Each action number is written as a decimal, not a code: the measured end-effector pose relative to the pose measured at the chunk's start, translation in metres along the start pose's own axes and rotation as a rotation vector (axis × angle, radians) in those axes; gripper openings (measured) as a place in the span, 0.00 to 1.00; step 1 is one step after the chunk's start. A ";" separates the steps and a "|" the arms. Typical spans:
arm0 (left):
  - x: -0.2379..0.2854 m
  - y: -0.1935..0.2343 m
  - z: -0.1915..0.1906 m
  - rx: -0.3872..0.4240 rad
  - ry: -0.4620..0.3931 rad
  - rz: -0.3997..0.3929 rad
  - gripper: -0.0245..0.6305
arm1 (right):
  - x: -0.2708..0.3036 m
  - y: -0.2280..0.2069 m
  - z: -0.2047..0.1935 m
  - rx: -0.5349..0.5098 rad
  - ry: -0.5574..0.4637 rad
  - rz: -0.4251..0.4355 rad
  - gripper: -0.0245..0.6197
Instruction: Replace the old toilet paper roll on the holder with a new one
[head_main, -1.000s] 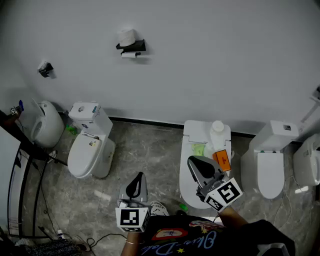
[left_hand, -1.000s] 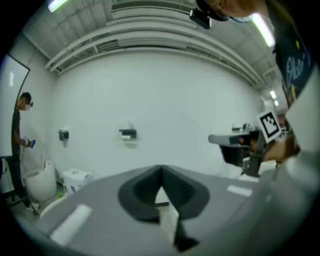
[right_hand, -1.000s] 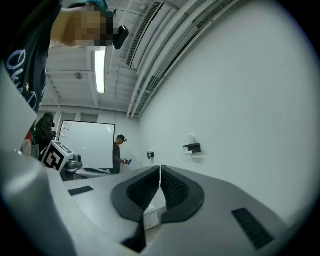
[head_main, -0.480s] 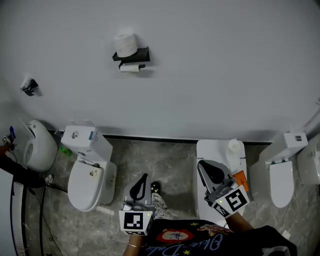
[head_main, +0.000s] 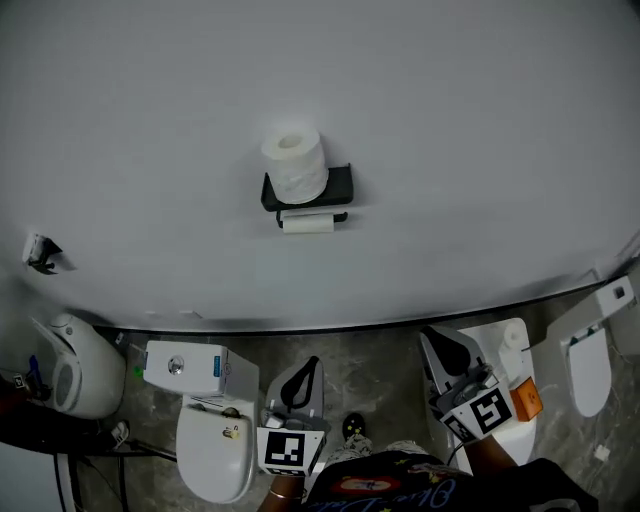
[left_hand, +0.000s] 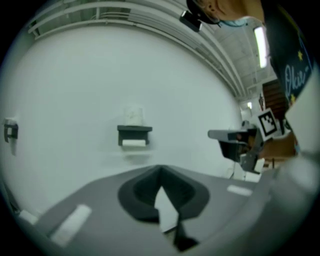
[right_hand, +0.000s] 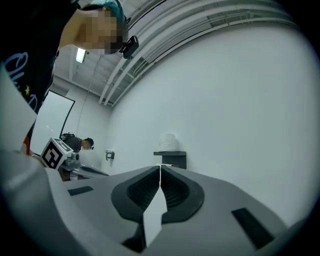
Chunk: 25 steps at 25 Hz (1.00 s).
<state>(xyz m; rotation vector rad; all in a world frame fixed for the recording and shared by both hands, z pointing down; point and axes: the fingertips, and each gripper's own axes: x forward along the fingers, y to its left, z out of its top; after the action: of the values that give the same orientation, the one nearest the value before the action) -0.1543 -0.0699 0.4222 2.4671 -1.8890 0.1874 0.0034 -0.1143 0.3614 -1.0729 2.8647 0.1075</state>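
A black wall holder (head_main: 340, 186) carries a full white roll (head_main: 295, 165) standing on its shelf. A thin, nearly used-up roll (head_main: 307, 225) hangs on the bar beneath. My left gripper (head_main: 311, 364) is shut and empty, low in the head view and well short of the wall. My right gripper (head_main: 436, 340) is also shut and empty, further right. The left gripper view shows the holder (left_hand: 134, 130) straight ahead beyond the closed left gripper (left_hand: 160, 171). In the right gripper view the holder (right_hand: 173, 158) and the full roll (right_hand: 168, 141) sit just past the closed right gripper (right_hand: 160, 168).
A white toilet (head_main: 214, 446) stands below left of my left gripper. Under my right gripper another toilet (head_main: 495, 345) bears a bottle (head_main: 512, 338) and an orange item (head_main: 525, 398). A third toilet (head_main: 588, 360) is far right. A small wall fixture (head_main: 40, 250) hangs at left.
The holder has grown larger and shifted toward the middle of the head view as I came nearer the wall. Both grippers travelled along and stayed shut.
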 end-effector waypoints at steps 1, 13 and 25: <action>0.007 0.008 0.002 0.001 -0.003 -0.007 0.04 | 0.005 0.002 -0.001 -0.006 0.004 -0.004 0.06; 0.053 0.046 0.037 -0.069 -0.070 0.026 0.04 | 0.041 -0.032 0.007 -0.003 0.007 -0.023 0.06; 0.146 0.099 0.029 -1.291 -0.395 -0.227 0.22 | 0.049 -0.045 0.013 0.027 -0.042 0.004 0.06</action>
<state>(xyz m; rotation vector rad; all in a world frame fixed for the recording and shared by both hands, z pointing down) -0.2096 -0.2390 0.4054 1.7370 -1.0869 -1.1784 -0.0031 -0.1784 0.3418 -1.0478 2.8233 0.0907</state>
